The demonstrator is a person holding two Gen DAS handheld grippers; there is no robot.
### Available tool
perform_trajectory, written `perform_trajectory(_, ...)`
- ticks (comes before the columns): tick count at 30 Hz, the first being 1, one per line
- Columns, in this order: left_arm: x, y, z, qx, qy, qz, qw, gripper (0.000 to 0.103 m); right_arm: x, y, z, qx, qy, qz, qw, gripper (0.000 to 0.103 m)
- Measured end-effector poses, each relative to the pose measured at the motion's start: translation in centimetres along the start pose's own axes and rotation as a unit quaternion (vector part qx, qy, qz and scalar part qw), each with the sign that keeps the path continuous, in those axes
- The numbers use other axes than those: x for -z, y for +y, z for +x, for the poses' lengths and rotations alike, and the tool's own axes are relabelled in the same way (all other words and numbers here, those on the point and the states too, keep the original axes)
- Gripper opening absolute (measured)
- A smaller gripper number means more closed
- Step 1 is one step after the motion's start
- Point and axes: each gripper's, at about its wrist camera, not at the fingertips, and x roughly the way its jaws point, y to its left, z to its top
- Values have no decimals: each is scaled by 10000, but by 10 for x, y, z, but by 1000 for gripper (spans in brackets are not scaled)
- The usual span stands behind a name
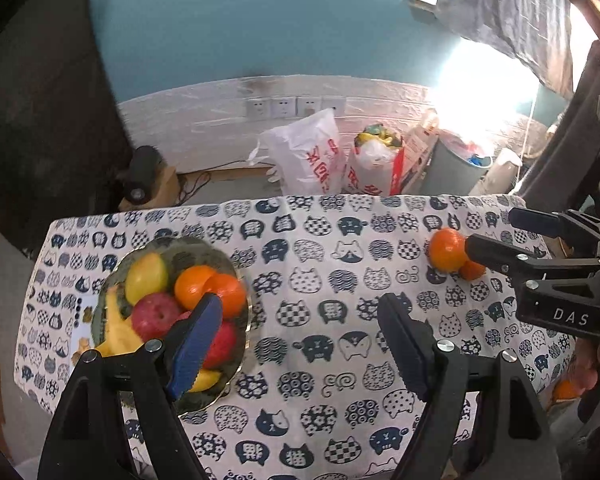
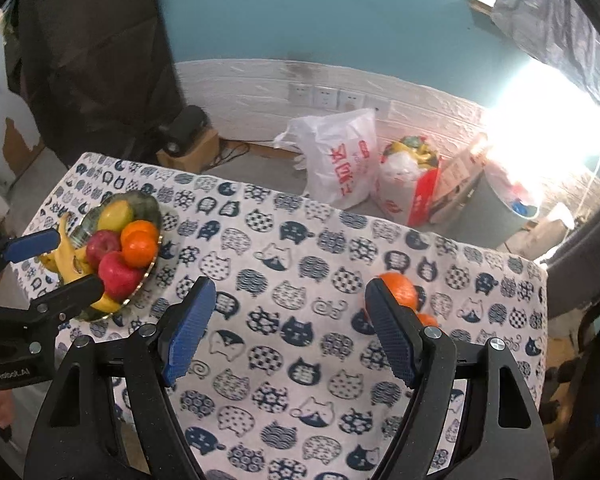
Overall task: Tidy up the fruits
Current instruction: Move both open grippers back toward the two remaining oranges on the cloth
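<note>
Left tongs [image 1: 300, 344], left wrist view: jaws stand wide apart, nothing between the blue pads, only the cat-print cloth [image 1: 320, 280] of the worktop showing in the gap; they touch no fruit, though the left pad overlaps the fruit plate [image 1: 236, 372] in the picture. Plate sits at the left end of the worktop and carries a yellow-green mango [image 1: 146, 278], two oranges [image 1: 204, 286], red apples [image 1: 156, 316] and bananas [image 1: 118, 334]. Two loose oranges [image 1: 446, 249] lie touching each other on the cloth near the far right corner, well apart from the plate. Right tongs [image 1: 488, 236] enter from the right edge, jaws apart, tips just beside the loose pair; contact cannot be told. Its body reads "DAS". Another orange shape shows low at the right edge, beyond the cloth, blurred. Right wrist view: right tongs [image 2: 290, 324] wide, nothing gripped; the right pad hides part of the loose oranges [image 2: 398, 288], which lie behind it, not between the pads. Left tongs [image 2: 56, 264] come in from the left edge over the plate [image 2: 148, 276], jaws apart, holding nothing; the body reads "GenRobot.AI", lettering unseen in the other view. A hand shows at the lower left edge. Both views show a white plastic bag [image 2: 340, 160] with red characters on the floor behind, too blurred to read.
</note>
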Motion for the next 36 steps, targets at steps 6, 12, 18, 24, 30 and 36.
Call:
perform_trajectory(6,-8,-23,12,105,75,197,9997,81,9,-36,-2,117,50,281,9995,78)
perform_trajectory(12,-18,-47,31,191,181,445,9987,81,20,-73,8,287,192,568,9978,78)
perform_trajectory(18,-26,-65,59,375,446,474,9972,81,34,-108,25,423,380,849,9948,78)
perform_trajectory(24,-29,-87,89,455,570,755,9945,81,50,-138,47,474,657,1042,9913,78)
perform_trajectory(30,-31,-100,119,552,753,893,9916,81,63,-155,73,446,888,1126,9887,78)
perform_trajectory(36,-31,-118,138,607,773,1274,9870,81,73,-159,101,355,1118,1020,9878,78)
